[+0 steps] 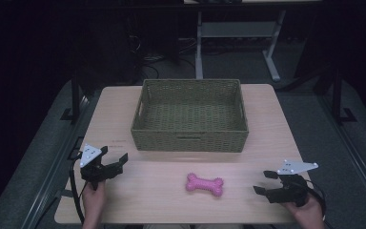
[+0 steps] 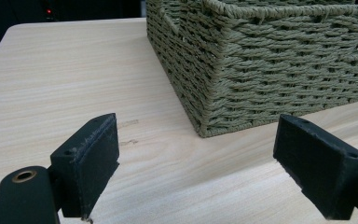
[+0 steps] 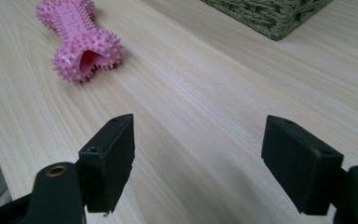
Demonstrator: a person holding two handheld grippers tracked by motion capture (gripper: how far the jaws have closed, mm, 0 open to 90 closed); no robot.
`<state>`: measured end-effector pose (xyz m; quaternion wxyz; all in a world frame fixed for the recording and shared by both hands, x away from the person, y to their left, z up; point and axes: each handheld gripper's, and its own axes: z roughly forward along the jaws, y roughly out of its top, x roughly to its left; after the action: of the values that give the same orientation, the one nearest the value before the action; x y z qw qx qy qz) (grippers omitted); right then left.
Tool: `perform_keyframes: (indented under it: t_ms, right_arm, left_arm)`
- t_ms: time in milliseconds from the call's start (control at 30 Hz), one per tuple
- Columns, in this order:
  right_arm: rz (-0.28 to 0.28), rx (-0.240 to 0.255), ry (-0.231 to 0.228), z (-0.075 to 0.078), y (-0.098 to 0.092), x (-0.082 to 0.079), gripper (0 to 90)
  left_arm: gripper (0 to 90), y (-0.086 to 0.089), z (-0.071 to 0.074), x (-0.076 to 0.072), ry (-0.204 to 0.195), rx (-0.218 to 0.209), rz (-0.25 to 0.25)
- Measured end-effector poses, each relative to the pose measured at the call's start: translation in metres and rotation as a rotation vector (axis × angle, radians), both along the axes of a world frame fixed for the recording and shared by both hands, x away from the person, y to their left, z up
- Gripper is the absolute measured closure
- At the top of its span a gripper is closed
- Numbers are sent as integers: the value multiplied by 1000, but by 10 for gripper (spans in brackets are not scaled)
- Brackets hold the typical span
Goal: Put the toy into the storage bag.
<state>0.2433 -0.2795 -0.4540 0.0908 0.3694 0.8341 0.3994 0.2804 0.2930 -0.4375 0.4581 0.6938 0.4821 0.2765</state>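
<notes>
A pink spiky bone-shaped toy (image 1: pixel 204 184) lies flat on the wooden table near its front edge, between the two hands. In the right gripper view the pink toy (image 3: pixel 80 39) sits at the upper left, well beyond the jaws. My right gripper (image 1: pixel 265 182) is open at the table's front right, held by a hand, nothing between its jaws. My left gripper (image 1: pixel 114 159) is open at the front left, jaws wide, facing the near left corner of a green woven basket (image 2: pixel 270 70). The basket (image 1: pixel 189 140) stands at the table's middle back and looks empty.
The light wooden table (image 1: pixel 152 200) is small; its edges lie close to both hands. Dark floor, cables and metal table legs (image 1: pixel 199 52) lie beyond the back edge. Bare wood runs between the basket's front wall and the toy.
</notes>
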Motion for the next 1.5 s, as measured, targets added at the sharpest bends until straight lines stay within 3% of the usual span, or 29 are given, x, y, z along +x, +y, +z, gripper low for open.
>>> perform_keyframes:
  t_ms: [333,567,1167,1500]
  right_arm:
    - [40,-30,10,8,16,2,244]
    - [115,-50,10,24,36,9,216]
    - [258,-127,48,47,70,20,204]
    - [315,-163,77,51,90,28,151]
  left_arm:
    - [137,-2,-2,1,18,-7,-26]
    - [137,1,-2,1,16,-13,-17]
    - [137,-1,-4,4,26,0,-17]
    - [137,1,-4,4,30,-2,-14]
